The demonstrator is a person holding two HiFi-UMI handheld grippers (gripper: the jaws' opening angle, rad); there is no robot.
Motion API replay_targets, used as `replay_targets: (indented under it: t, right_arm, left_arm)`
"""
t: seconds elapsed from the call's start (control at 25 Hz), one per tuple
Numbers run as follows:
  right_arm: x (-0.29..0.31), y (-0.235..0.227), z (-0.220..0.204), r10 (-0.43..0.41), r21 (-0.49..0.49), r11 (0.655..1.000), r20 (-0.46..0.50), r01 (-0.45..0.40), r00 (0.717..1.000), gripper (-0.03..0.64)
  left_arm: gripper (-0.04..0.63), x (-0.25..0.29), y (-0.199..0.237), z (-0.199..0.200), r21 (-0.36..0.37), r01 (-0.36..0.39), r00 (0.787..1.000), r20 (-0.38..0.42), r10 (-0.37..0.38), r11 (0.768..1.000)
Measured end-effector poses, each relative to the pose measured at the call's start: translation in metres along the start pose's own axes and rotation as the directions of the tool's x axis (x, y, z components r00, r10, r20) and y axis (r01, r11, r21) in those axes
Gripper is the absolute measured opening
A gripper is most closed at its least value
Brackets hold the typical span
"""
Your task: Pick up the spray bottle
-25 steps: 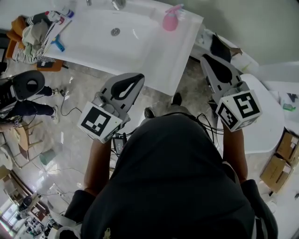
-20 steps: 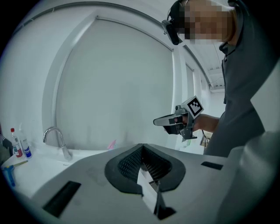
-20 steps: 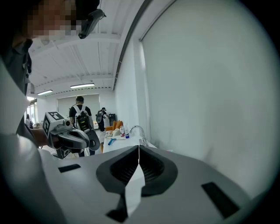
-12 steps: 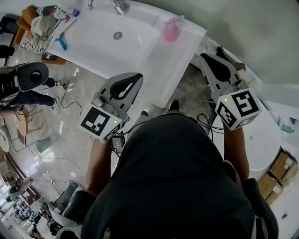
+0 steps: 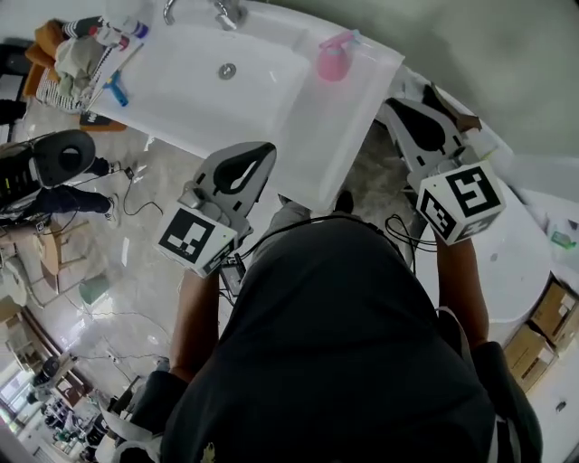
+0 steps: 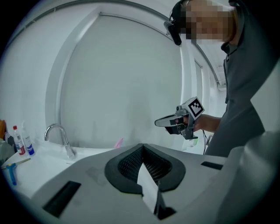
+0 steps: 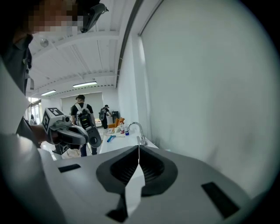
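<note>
Wall: plain pale grey-green wall (image 5: 507,54) fills the upper right of the head view, unbroken.
Floor: glossy marbled tile floor (image 5: 145,262) runs down the left of that view and catches reflections; thin black cables (image 5: 145,203) trail over it.
Washbasin: a long white washbasin (image 5: 298,136) at top centre, with a chrome tap (image 5: 226,11) at the top edge.
Cartons: brown cardboard cartons (image 5: 543,316) at the lower right edge.
Light: strip lamps (image 7: 85,84) glow on a white beamed ceiling (image 7: 87,52), upper left of the right gripper view.

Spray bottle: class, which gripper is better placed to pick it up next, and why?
Right, probably. The pink spray bottle stands at the right rear of the sink, nearer the right gripper than the left gripper. Both are shut and empty.
</note>
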State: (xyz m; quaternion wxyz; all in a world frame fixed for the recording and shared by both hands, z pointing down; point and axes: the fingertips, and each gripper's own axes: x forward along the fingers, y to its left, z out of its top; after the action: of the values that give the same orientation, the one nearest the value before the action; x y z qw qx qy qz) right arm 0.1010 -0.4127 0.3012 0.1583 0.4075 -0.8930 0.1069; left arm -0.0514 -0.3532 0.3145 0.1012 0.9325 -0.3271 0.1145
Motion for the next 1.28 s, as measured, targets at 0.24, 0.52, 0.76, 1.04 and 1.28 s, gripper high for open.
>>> replay_targets:
  t: [0.24,0.52,0.76,1.04,1.28]
  right_arm:
    - [0.016,0.011,0.003,-0.096,0.052,0.994,-0.009,0.096,0.995,0.008]
    - [0.049,0.007,0.012,-0.188,0.046,0.981,-0.032,0.189,0.982,0.008]
    - [0.079,-0.001,0.015,-0.202,0.013,0.979,-0.064,0.203,0.977,0.008]
    - [0.122,-0.035,-0.018,-0.157,0.031,0.986,-0.130,0.162,0.979,0.009]
    - [0.157,-0.064,-0.052,-0.101,0.053,0.992,-0.190,0.112,0.977,0.011]
  left_arm:
    - [0.005,0.003,0.033,0.015,0.015,0.099,0.994,0.033,-0.100,0.995]
    - [0.005,-0.001,0.079,0.015,0.010,0.161,0.986,0.050,-0.161,0.987]
    - [0.005,0.005,0.101,0.011,-0.009,0.210,0.976,0.064,-0.209,0.978]
    - [0.005,0.029,0.124,0.006,-0.035,0.178,0.983,0.061,-0.175,0.983]
    - [0.005,0.045,0.138,-0.001,-0.076,0.111,0.993,0.052,-0.107,0.991]
